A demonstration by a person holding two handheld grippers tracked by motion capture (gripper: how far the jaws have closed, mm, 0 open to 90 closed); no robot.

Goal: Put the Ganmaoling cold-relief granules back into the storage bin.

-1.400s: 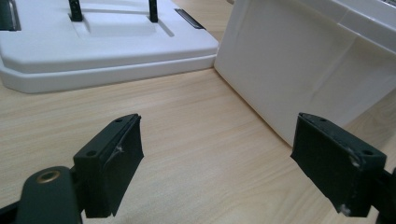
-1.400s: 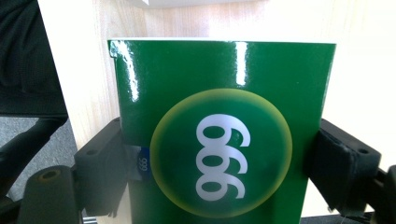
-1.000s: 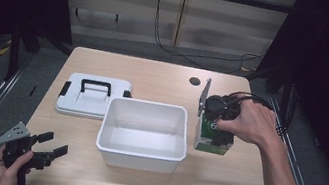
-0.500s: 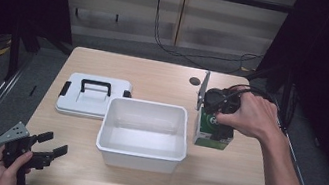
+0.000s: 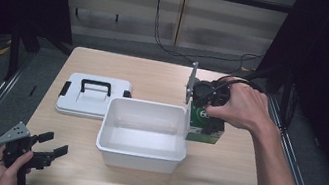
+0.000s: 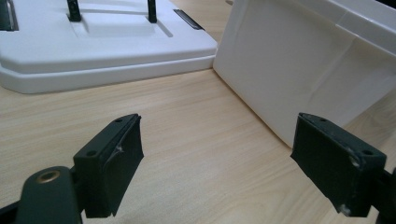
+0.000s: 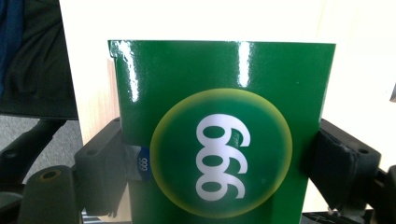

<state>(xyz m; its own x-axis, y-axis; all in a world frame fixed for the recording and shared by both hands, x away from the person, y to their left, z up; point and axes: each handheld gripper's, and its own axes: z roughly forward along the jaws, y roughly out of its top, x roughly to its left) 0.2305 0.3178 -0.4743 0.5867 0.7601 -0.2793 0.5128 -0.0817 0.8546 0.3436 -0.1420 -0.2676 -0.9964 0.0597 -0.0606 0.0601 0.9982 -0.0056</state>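
Jaws of the right gripper [image 7: 219,163] are pressing on both sides of a green box [image 7: 219,130], which is sitting squarely between them, its "999" roundel facing the camera. In the high view that box [image 5: 204,128] is standing under the gripper [image 5: 206,110], just beside the white bin [image 5: 140,147]. Left gripper [image 5: 48,151] is hovering with jaws wide apart, the bin [image 6: 299,65] ahead to one side, a white lid [image 6: 93,46] beyond.
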